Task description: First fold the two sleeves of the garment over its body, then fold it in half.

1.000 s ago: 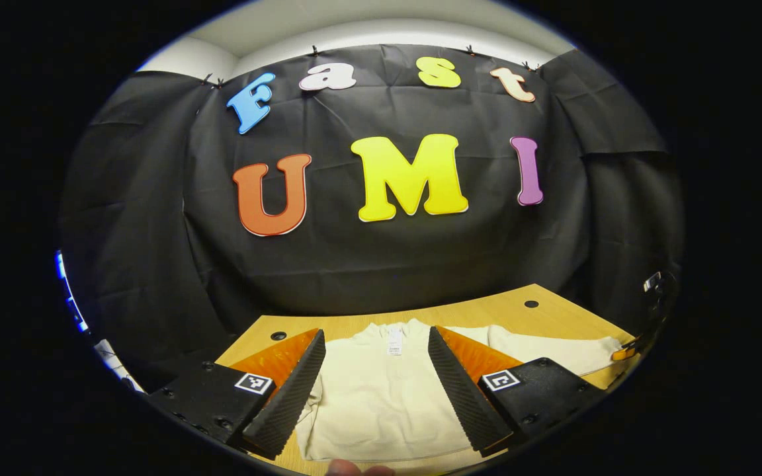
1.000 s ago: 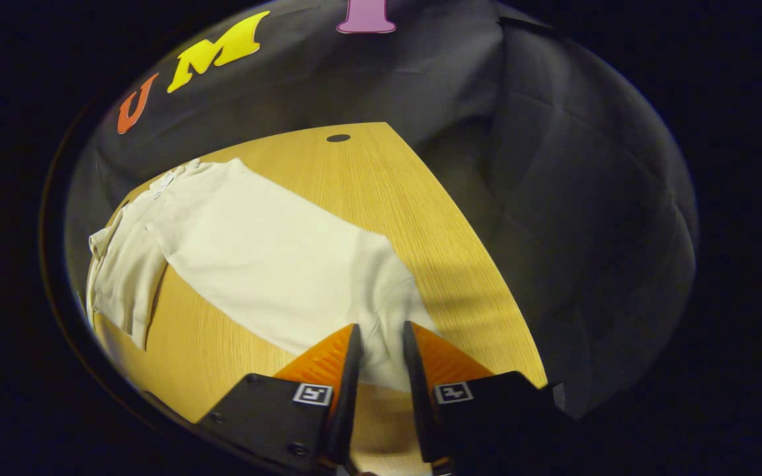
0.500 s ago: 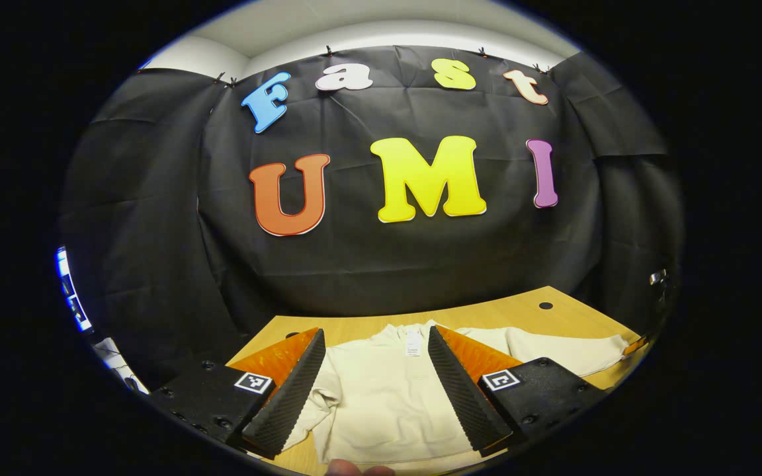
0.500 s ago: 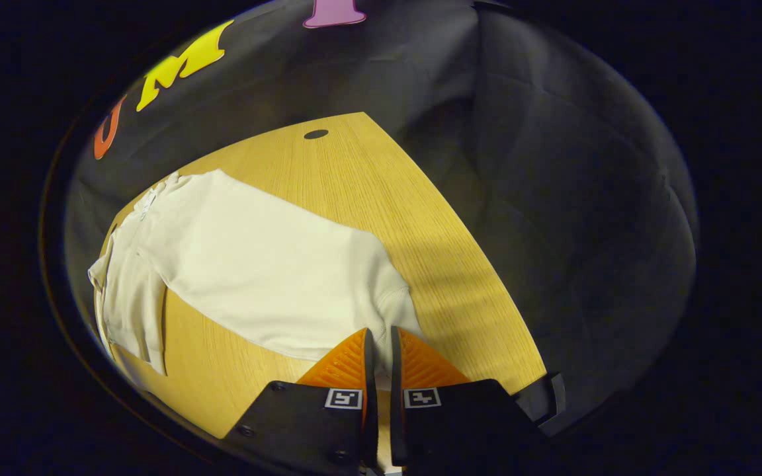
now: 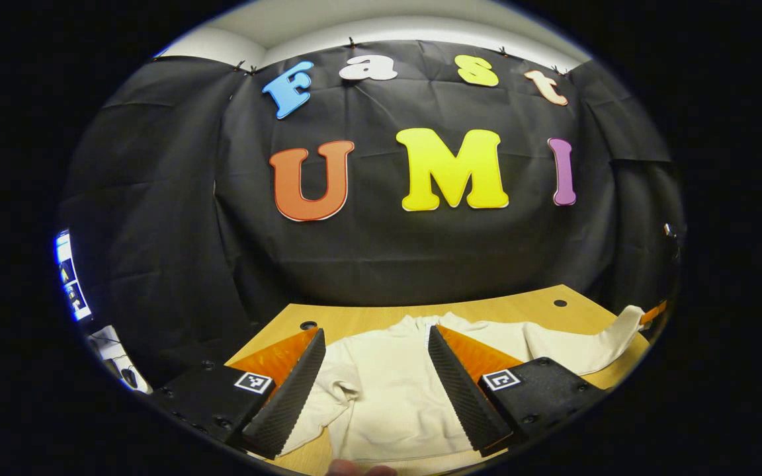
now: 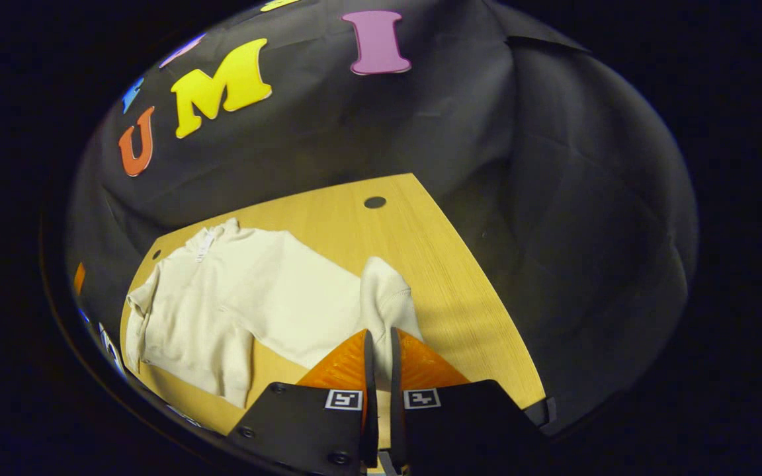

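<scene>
A cream sweatshirt lies flat on the wooden table, collar toward the back wall. My right gripper is shut on the cuff of one sleeve, which rises off the table and buckles toward the body. In the left gripper view that same sleeve stretches right, its end lifted at the table's right edge. My left gripper hovers open over the sweatshirt's body, fingers well apart and holding nothing. The other sleeve lies bunched beside the body near the left finger.
The table has round cable holes at its back corners. Black cloth walls close in the table at the back and on the right. A lit screen glows past the table's left side. A person's fingertip shows at the bottom edge.
My right gripper closed fully on the sleeve cuff, then lifted it, so the flat sleeve now buckles toward the body. The left gripper stayed open and shifted a little.
</scene>
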The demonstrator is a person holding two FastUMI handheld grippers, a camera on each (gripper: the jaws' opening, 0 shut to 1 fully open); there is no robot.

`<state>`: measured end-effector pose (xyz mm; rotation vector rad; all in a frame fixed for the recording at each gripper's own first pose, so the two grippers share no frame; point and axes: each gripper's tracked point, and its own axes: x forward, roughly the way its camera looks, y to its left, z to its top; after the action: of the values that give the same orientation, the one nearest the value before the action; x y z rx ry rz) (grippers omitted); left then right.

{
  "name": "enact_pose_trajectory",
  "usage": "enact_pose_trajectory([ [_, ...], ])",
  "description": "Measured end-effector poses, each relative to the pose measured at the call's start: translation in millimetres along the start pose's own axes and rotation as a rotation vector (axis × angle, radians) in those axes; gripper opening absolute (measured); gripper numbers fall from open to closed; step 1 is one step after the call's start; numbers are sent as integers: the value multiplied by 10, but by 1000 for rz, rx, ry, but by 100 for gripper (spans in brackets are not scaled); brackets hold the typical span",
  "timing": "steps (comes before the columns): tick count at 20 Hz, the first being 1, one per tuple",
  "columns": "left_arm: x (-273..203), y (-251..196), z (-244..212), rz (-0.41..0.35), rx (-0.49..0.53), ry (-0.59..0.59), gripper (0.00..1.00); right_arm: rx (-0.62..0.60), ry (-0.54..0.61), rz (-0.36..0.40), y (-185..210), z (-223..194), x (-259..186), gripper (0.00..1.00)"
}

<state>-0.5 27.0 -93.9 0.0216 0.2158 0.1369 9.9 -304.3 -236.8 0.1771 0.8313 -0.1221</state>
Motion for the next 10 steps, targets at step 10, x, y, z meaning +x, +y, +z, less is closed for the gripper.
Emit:
enact_pose_trajectory([
  [10,-127,579,-154,100,-42,15,99,-84,-133,197,1457,1003,-162,8],
])
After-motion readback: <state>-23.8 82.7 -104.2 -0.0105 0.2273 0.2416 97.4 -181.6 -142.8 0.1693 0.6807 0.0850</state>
